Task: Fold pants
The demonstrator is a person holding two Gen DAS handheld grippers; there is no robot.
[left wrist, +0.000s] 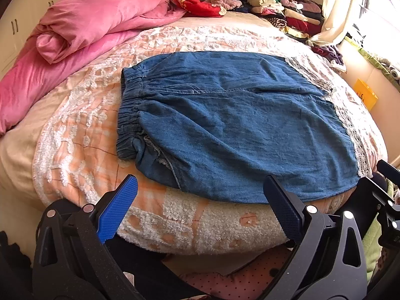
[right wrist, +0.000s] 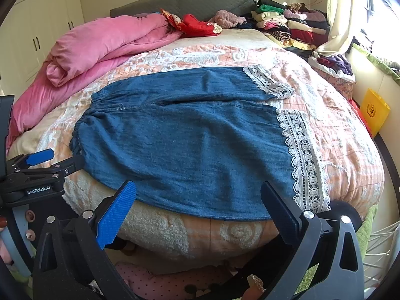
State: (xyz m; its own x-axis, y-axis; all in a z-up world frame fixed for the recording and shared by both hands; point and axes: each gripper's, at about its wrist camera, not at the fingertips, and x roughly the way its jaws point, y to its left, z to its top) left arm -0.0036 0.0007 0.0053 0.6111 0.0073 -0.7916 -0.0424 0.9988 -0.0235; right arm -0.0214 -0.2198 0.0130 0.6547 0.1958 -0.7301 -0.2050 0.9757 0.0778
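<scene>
Nearest, the left gripper (left wrist: 200, 207) hangs wide apart and empty off the bed's (left wrist: 175, 220) near edge, by the waistband end. The right gripper (right wrist: 200, 210) is likewise spread wide and holds nothing, near the lace hems. Beyond them the pants (right wrist: 185, 140) lie flat and crosswise on the bed, waistband (left wrist: 127, 115) to the left, lace hems (right wrist: 305, 160) to the right, both legs side by side. No fold looks made yet, so this seems the start. The next move likely calls for pinching the near leg at waist and hem together and carrying it over the far leg. Further back sit a pink quilt (right wrist: 105, 42) and stacked clothes (right wrist: 282, 22).
</scene>
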